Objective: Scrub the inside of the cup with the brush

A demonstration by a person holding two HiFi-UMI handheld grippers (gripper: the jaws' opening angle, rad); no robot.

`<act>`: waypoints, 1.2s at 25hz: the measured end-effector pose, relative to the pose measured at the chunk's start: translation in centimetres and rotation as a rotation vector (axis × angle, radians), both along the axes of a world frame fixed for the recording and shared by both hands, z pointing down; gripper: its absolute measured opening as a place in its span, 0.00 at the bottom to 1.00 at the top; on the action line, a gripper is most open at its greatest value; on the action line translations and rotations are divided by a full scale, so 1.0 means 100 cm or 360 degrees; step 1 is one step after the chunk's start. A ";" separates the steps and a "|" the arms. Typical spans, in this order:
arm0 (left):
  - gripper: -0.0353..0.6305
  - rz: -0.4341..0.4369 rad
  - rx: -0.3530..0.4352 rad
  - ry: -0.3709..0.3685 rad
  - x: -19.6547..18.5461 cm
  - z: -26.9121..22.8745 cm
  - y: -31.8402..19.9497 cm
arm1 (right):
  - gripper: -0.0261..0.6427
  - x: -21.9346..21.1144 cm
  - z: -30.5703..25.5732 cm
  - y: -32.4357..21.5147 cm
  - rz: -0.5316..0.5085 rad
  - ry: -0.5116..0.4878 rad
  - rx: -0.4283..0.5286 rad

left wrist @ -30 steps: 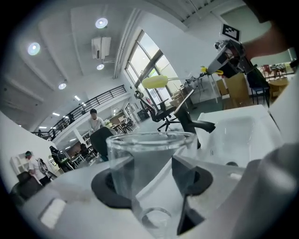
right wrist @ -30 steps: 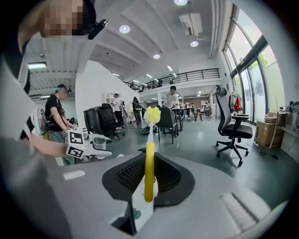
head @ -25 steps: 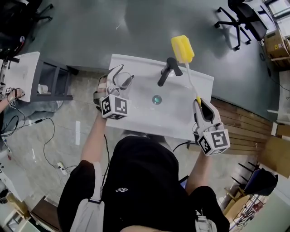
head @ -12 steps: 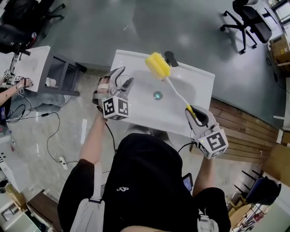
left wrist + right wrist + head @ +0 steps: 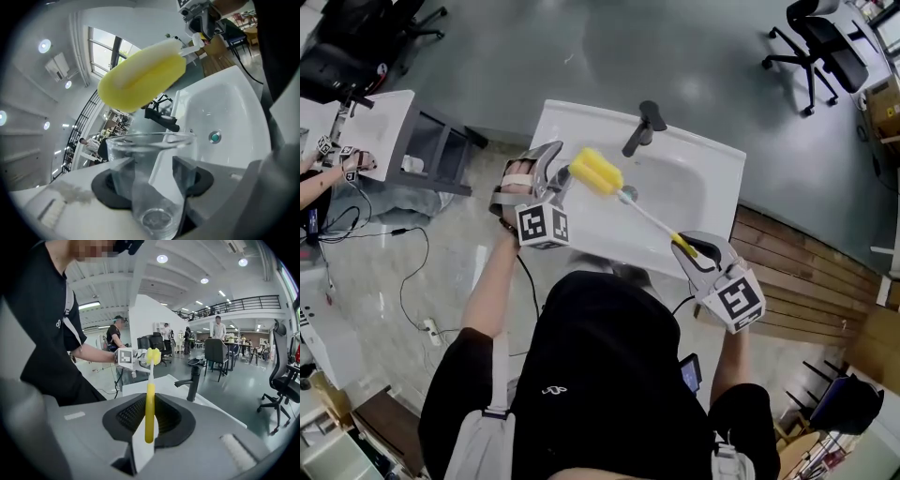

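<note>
A: Listing the left gripper [image 5: 549, 169]. Contents?
B: One clear cup [image 5: 151, 154], clamped between both jaws, mouth facing the white sink [image 5: 698, 192].
A: Right gripper [image 5: 149, 414]?
B: Jaws closed on the yellow handle of the brush [image 5: 596, 172]. Its yellow sponge head hangs just outside the cup's rim, over the sink, near the black faucet [image 5: 641, 128].
</note>
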State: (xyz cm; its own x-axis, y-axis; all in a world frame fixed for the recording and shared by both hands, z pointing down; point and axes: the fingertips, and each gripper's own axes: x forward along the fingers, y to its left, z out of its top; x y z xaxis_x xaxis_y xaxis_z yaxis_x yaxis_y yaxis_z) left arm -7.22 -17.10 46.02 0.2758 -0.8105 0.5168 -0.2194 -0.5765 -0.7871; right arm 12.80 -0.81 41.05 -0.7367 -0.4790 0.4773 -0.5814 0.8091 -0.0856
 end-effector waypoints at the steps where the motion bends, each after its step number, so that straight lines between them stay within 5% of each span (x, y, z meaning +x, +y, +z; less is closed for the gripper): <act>1: 0.46 0.0010 0.0003 -0.0021 0.000 0.000 0.001 | 0.12 -0.001 0.002 0.003 -0.0023 0.0015 -0.0004; 11: 0.46 0.0160 0.0080 -0.0301 0.005 0.007 0.014 | 0.12 -0.003 0.017 0.019 -0.0194 0.0107 -0.0009; 23: 0.46 0.0323 0.0133 -0.0491 0.015 0.011 0.028 | 0.12 0.003 0.026 0.023 -0.0254 0.0193 -0.0065; 30: 0.46 0.0359 0.0176 -0.0696 0.012 0.019 0.029 | 0.12 0.005 0.037 0.023 -0.0257 0.0263 -0.0150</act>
